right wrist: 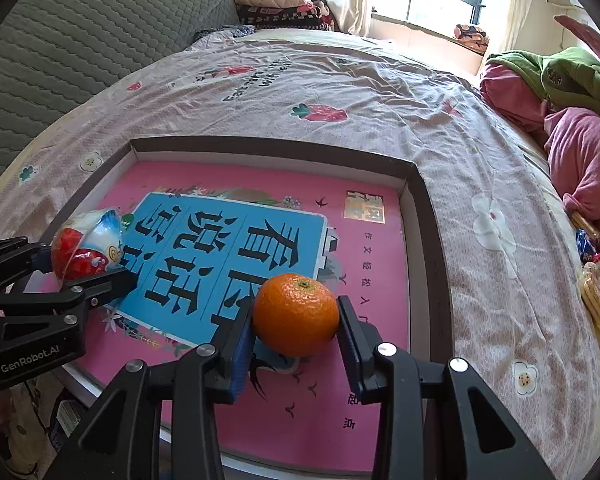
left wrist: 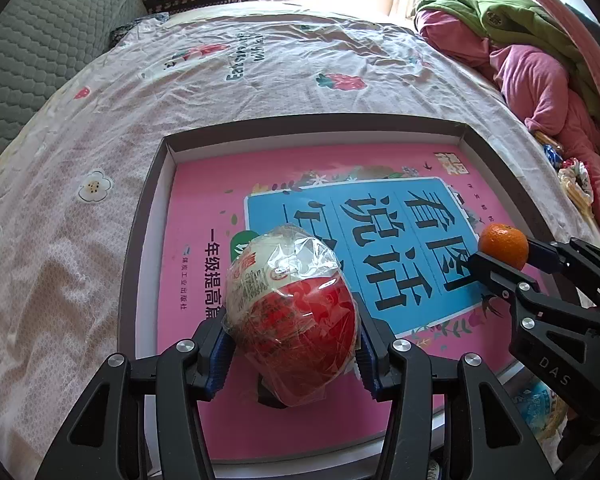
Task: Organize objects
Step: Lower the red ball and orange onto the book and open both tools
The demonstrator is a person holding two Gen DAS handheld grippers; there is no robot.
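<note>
Over the tray [left wrist: 156, 184], the left hand-held gripper [left wrist: 292, 344] pinches a wrapped bowl [left wrist: 292, 316] between its pads; the right hand-held gripper [right wrist: 296, 340] pinches an orange [right wrist: 296, 314], right of the bowl.

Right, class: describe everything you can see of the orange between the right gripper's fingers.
The orange is a small, round citrus fruit with bright, dimpled peel and a green stem scar on top. It looks whole and unpeeled. The right gripper is shut on it, its blue-padded fingers pressing both sides. It is held over the pink book lying in the shallow box; whether it touches the cover is unclear.
</note>
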